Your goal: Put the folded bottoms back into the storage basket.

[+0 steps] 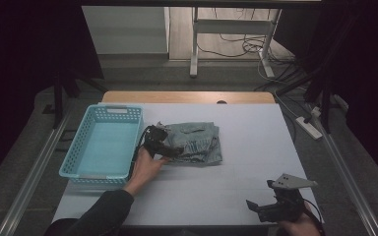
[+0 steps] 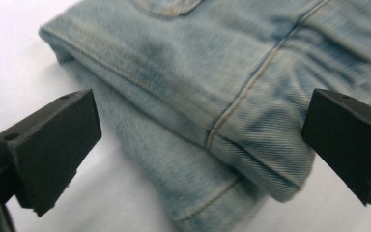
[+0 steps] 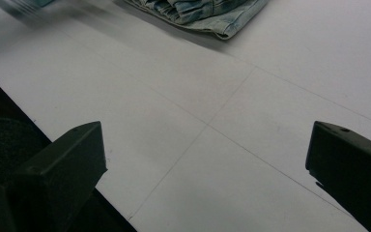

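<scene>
A folded pair of light blue jeans (image 1: 199, 141) lies in the middle of the white table. My left gripper (image 1: 173, 150) is at the jeans' left edge, open. In the left gripper view its jaws stand wide apart on either side of a folded denim corner (image 2: 232, 130), without touching it. My right gripper (image 1: 259, 209) rests low at the table's front right, open, with bare table between its jaws (image 3: 207, 159). The jeans (image 3: 207, 12) lie far ahead of it in the right gripper view.
A light blue plastic basket (image 1: 80, 142) with nothing in it stands at the left of the table, right beside my left hand. The table's front edge (image 3: 14, 111) runs close to the right gripper. Desk legs and cables are on the floor beyond.
</scene>
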`<state>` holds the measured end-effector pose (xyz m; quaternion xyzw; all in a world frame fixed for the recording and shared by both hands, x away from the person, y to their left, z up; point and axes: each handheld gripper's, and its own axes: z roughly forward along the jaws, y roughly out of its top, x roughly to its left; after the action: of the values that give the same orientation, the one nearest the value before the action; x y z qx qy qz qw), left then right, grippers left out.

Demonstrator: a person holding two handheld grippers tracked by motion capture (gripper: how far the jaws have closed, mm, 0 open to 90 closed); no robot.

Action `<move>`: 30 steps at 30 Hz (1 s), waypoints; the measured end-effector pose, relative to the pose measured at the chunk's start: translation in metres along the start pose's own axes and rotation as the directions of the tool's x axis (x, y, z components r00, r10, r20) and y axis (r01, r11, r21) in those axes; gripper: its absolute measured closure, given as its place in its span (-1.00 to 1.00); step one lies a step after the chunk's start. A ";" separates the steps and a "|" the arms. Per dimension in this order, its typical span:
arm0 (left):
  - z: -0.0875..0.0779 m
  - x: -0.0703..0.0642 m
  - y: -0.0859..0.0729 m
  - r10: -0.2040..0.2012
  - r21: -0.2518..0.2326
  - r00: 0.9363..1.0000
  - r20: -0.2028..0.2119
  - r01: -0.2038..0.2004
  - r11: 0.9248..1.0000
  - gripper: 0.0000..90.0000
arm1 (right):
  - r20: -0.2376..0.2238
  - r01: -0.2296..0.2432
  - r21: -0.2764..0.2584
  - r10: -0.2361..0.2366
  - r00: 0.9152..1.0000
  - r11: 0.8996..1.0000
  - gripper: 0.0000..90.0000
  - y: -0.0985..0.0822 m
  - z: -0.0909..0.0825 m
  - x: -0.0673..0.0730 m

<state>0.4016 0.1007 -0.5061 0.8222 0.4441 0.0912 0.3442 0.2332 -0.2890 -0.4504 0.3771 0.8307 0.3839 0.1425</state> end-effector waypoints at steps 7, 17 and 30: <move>0.013 0.005 -0.008 -0.048 0.044 0.999 0.021 0.047 0.998 -1.00 | 0.001 0.003 0.001 -0.003 1.000 1.000 -0.98 0.000 0.000 0.000; 0.019 0.005 -0.014 -0.045 0.108 0.996 0.081 0.037 0.993 -0.89 | 0.000 0.009 0.001 -0.009 1.000 1.000 -0.98 0.000 0.000 0.001; 0.010 -0.006 -0.012 0.018 0.123 0.993 0.114 -0.032 0.992 0.11 | 0.000 0.016 0.007 -0.016 1.000 1.000 -0.98 0.001 0.001 0.002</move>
<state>0.3942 0.0954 -0.5203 0.8513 0.4185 0.0210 0.3157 0.2330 -0.2869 -0.4504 0.3707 0.8352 0.3798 0.1442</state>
